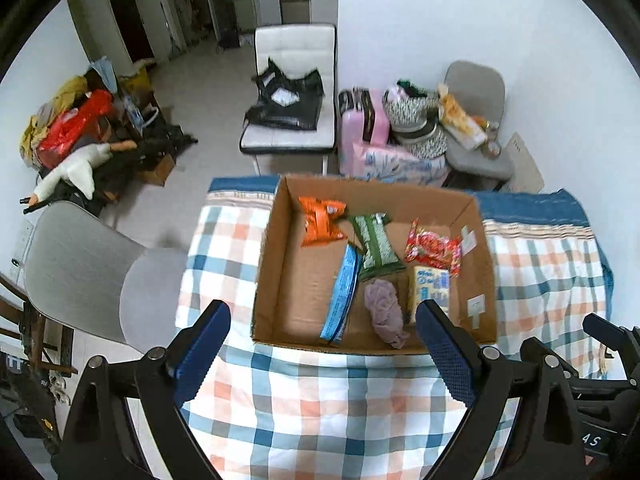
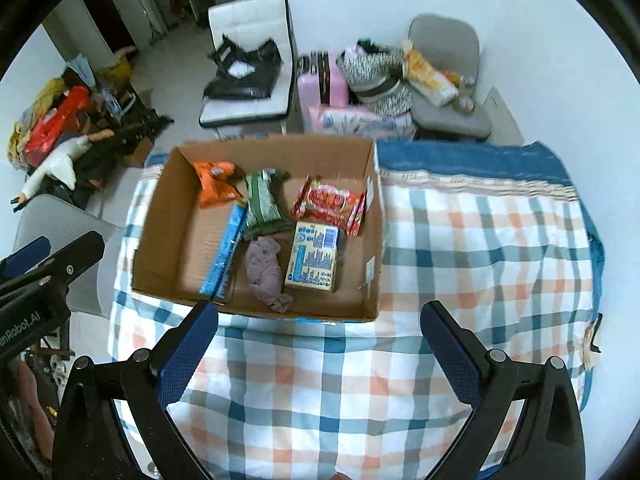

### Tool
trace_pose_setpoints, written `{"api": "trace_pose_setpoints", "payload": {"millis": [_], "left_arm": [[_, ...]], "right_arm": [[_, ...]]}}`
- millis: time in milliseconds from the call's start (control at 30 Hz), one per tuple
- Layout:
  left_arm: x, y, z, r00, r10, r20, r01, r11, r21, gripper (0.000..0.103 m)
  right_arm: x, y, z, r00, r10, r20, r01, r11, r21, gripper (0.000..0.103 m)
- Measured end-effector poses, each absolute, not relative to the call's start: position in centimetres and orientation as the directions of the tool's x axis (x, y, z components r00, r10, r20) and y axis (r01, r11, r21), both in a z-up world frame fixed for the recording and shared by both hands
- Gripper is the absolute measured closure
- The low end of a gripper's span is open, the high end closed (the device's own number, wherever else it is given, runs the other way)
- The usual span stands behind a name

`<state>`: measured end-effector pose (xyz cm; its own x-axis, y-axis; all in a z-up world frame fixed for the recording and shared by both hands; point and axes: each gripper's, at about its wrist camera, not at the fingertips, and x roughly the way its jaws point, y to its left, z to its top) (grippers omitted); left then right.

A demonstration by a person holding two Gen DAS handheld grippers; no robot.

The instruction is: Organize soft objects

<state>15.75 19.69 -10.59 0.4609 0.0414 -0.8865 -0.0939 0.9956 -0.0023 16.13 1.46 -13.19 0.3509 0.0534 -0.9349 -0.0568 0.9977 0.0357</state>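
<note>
Inside the shallow brown cardboard box (image 2: 160,216) on the checked-cloth table (image 2: 480,248), we see the crumpled mauve cloth (image 2: 266,276) corralled beside snack packets. Left tool (image 1: 322,344) and right tool (image 2: 320,350) both hang released, empty, above the near edge.

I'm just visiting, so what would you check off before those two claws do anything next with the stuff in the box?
1. Left gripper empty, jaws wide: ok.
2. Right gripper empty, jaws wide: ok.
3. Both clear of the cardboard box, above the checked cloth: ok.
4. Purple cloth bundle inside box: ok.
5. Six items in box, none hanging over the rim: ok.
6. Anything left outside to sort: cannot tell.
</note>
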Motion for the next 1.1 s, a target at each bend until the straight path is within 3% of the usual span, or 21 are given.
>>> {"api": "trace_pose_setpoints", "payload": {"millis": [500, 1100], "left_arm": [[8.8, 19.1, -3.2, 0.555, 0.027, -0.832, -0.078, 0.997, -0.020, 0.008], [6.3, 18.9, -1.1, 0.589, 0.031, -0.808, -0.075, 0.997, -0.017, 0.008]], "right_arm": [[8.8, 0.2, -2.9, 0.520, 0.040, -0.853, -0.043, 0.999, 0.020, 0.000], [6.1, -0.4, 0.2, 0.566, 0.014, -0.824, -0.024, 1.000, 0.001, 0.000]]}}
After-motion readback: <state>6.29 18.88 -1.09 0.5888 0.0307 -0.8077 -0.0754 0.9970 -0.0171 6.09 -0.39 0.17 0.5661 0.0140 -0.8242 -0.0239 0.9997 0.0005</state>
